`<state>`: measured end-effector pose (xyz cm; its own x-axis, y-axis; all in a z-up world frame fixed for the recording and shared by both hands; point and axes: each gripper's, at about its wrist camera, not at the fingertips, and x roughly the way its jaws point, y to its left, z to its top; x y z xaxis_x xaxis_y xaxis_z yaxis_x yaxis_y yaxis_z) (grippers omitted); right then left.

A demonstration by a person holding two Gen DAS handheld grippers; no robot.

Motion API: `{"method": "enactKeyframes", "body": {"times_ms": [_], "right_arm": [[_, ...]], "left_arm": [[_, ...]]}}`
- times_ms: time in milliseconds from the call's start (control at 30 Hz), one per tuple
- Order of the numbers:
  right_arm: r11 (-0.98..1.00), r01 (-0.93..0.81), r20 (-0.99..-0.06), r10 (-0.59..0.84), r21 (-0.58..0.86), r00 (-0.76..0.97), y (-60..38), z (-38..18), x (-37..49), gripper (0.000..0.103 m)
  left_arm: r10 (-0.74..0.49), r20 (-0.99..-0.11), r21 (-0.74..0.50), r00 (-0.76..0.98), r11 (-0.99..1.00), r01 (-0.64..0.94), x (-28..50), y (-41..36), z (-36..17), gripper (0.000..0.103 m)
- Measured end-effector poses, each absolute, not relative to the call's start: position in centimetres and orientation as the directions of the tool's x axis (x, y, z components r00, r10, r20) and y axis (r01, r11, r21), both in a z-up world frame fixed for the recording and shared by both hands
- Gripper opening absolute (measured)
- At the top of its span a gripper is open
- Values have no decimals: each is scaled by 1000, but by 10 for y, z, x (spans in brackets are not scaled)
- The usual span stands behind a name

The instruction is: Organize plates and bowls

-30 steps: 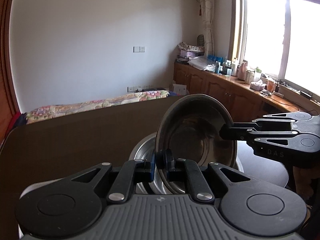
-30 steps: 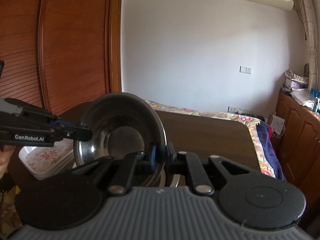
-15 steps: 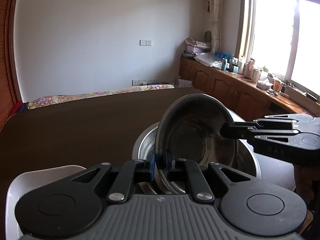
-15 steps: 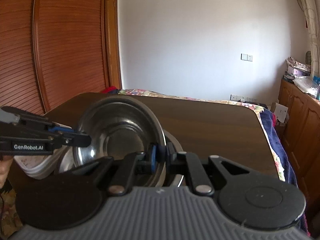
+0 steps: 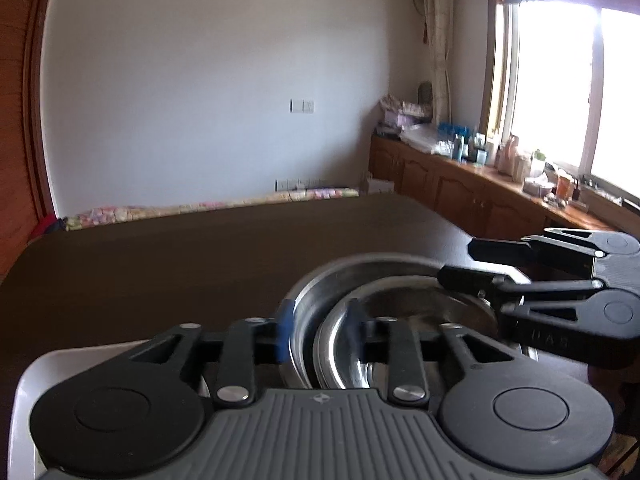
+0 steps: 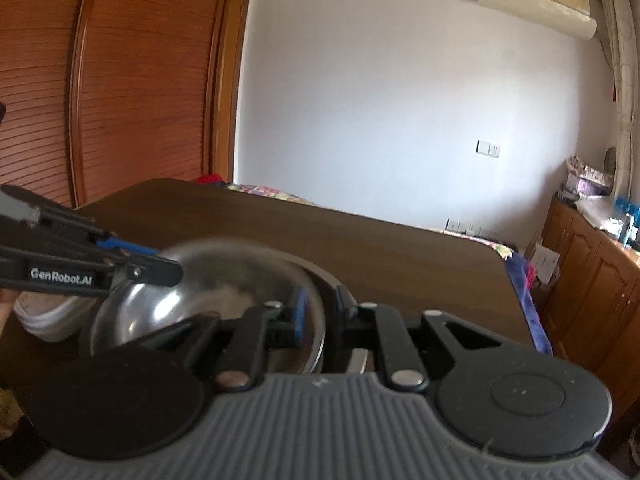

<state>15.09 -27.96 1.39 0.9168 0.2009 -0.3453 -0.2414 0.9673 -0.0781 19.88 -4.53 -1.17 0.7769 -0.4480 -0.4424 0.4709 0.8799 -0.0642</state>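
Straddling the near rim of the small steel bowl, the left gripper had just been opening its jaws, which stood apart with the rim between them and neither pad visibly pressing on it. The right gripper, reaching in from the opposite side, had likewise just been opening; its jaws stood at a narrower gap on either side of the same bowl's rim, with no clear squeeze to be seen. Both tools pointed slightly downward, their noses facing each other across the bowl.

That small steel bowl sat nested inside the larger steel bowl, both upright on the dark counter; its image was motion-blurred in the right wrist view.

A white tray lay just beside the bowls on the left gripper's side, its rim close to the counter's near edge. Beyond the bowls the counter ran bare to its far edge, leaving broad room ahead. Past it lay a bed with a flowered cover, wooden cabinets under the window, and a slatted wardrobe.
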Motion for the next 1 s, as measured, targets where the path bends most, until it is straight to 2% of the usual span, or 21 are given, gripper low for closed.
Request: {"method": "enactKeyframes", "body": {"times_ms": [33,67,300,367,667,1000], "right_arm": [[968,-235,-334,194,-88,922,-279,15,149,42],[969,-228,-316,186,-100,930,-278,16,146,45],[979,-201,-239,185,-43,953,-285,21,122,51],[980,-200,-225,189,-25,956,-287,21,113,54],[985,-174,-194,173,11,966,-290,8,105,92],[986,-155,-205,165,66,965,-294,-10,112,96]], "left_arm": [[-447,-427,-61,786,881,468,195,-44,-10,75],[-446,-413,-55,794,883,467,193,-44,-9,80],[-438,-312,-51,843,894,446,164,-35,-7,103],[-435,-287,-56,854,897,438,157,-31,-8,103],[-392,-255,-31,884,917,397,145,-26,-25,103],[-403,-290,-54,868,912,406,147,-25,-45,103]]}}
